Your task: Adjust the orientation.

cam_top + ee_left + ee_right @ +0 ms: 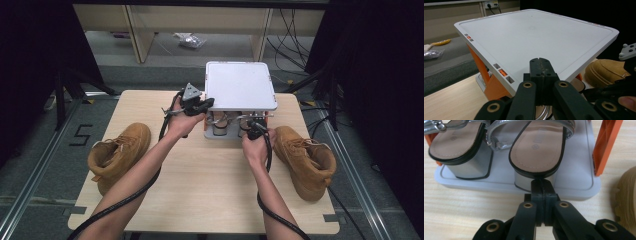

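The left hand-held gripper (pixel 540 65) is clenched with nothing between its jaws, and it hovers over the near edge of the white top shelf (pixel 536 37) of a small shoe rack (pixel 240 97) with orange side posts. The right hand-held gripper (pixel 541 187) is also clenched and empty; its tips are just at the silver block heel of the right sandal (pixel 537 147). This sandal stands beside the left sandal (pixel 456 145) on the grey lower tray (pixel 579 185). On the worktop (pixel 210 185), one tan boot (pixel 117 155) lies at the left and another boot (pixel 305 160) at the right.
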Available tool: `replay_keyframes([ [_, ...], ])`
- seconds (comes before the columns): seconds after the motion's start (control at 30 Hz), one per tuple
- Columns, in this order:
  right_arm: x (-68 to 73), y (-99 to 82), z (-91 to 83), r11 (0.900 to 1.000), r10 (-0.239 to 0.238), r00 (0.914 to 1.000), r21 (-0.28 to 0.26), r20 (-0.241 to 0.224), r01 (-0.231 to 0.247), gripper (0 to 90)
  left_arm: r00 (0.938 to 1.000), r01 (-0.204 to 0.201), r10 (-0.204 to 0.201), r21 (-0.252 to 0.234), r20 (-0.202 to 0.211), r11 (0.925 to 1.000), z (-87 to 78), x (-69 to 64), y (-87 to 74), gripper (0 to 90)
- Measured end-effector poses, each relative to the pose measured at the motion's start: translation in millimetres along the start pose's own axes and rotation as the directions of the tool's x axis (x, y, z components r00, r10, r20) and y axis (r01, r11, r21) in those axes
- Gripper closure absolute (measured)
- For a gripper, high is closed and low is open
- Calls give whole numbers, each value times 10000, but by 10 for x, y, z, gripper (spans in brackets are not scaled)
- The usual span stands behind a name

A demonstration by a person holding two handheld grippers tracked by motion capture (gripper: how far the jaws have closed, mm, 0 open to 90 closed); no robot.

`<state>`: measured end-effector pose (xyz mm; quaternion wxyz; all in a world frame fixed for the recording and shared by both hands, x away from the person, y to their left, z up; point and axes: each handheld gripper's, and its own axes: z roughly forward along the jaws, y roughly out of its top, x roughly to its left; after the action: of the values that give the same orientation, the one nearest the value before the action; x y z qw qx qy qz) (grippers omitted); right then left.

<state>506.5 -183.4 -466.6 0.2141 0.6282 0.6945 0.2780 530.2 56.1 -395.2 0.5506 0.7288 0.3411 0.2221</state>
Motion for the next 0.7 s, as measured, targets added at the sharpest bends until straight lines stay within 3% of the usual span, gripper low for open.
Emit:
replay_keyframes([
  [0.23,34,-25,44,9988,144,9996,-464,241,-133,900,10000,7,-7,-11,9,10000,0,1,-1,900],
  [0.3,8,-16,55,9983,-201,9991,-535,370,220,900,10000,11,-11,-14,7,10000,0,1,-2,900],
  [0.53,-17,-21,72,9973,-384,9990,-614,220,396,863,10000,21,-21,-4,-1,10000,-1,3,0,900],
  [0.7,-24,-86,-26,9974,-174,9998,-699,62,178,805,9999,154,-155,53,50,9999,-1,13,13,899],
])
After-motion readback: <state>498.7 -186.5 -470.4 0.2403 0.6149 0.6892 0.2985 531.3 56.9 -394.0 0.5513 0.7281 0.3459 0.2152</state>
